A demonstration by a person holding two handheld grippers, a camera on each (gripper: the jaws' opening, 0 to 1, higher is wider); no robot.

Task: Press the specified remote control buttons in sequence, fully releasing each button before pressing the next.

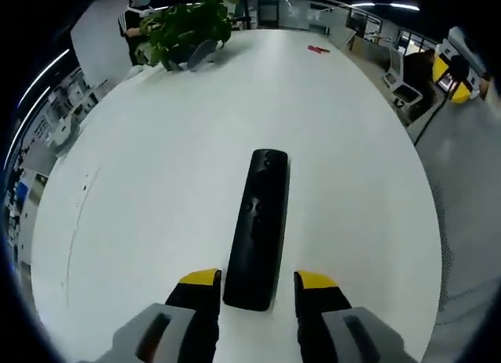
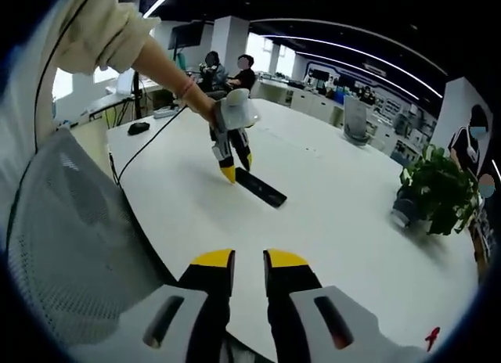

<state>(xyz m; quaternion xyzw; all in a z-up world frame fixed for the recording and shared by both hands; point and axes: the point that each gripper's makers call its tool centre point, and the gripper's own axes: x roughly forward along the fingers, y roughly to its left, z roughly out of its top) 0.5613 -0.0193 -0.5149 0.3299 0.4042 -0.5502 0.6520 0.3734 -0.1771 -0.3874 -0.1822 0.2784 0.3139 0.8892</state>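
A long black remote control (image 1: 258,226) lies flat on the white table (image 1: 156,183), pointing away from me. In the left gripper view my left gripper (image 1: 257,281) is open, its yellow-tipped jaws straddling the remote's near end with a strip of table showing at the right jaw. The right gripper view shows that same left gripper (image 2: 236,169), held by a person's hand, tilted down over one end of the remote (image 2: 261,188). My right gripper (image 2: 249,261) hovers well short of the remote, jaws empty and only a narrow slit apart.
A potted plant (image 1: 188,30) stands at the table's far end, also seen as a plant (image 2: 438,191) on the right. A small red item (image 1: 317,49) lies far off. A mesh chair back (image 2: 70,246) is close on the left. People sit at distant desks.
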